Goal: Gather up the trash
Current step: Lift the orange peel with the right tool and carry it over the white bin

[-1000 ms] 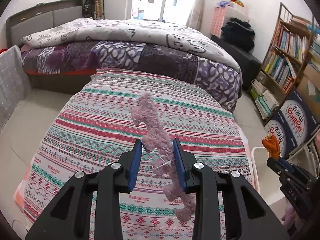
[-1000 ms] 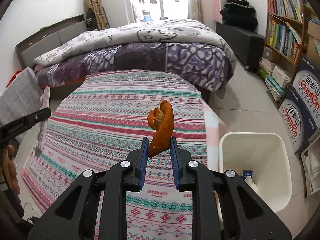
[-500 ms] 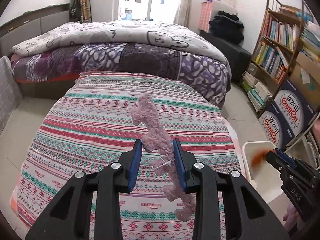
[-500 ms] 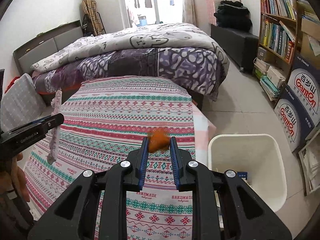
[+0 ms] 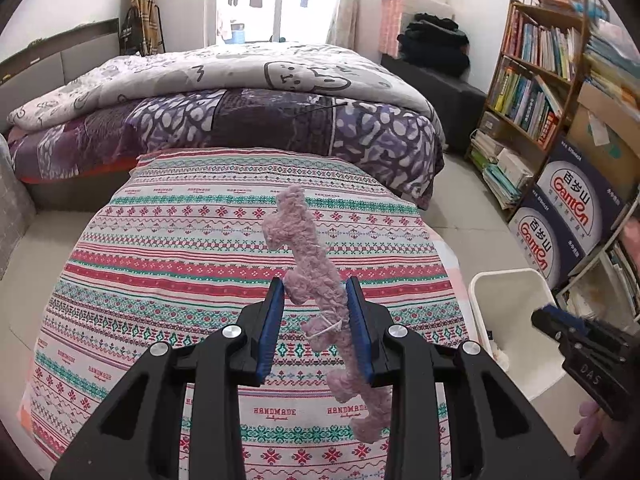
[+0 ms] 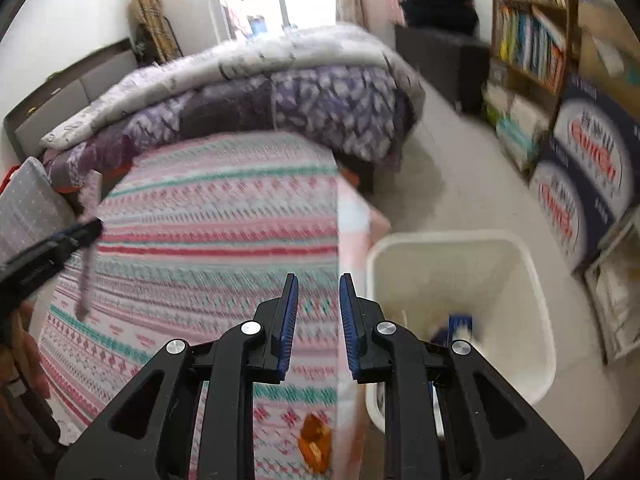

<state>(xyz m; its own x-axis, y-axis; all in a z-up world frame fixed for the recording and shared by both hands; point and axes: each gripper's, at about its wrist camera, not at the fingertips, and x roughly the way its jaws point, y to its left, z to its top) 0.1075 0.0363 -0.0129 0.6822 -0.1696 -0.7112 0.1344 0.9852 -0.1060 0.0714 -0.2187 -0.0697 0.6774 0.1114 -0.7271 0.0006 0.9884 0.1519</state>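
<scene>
Striped bedspread (image 5: 168, 264) is filling mid-frame. Left gripper (image 5: 316, 312) is clenching the pink yarn strip (image 5: 316, 276) mid-length; it is looking light, limp. Right gripper (image 6: 318, 312) is closed, empty; orange scrap (image 6: 316, 444) is lying bottom centre beside the white bin (image 6: 536, 280).

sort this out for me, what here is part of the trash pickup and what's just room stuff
Job: pink fuzzy strip clamped in left gripper; orange scrap below the empty right gripper; white bin.

Lying about: patterned cloth, bed quilt, bookshelf, cartons.
</scene>
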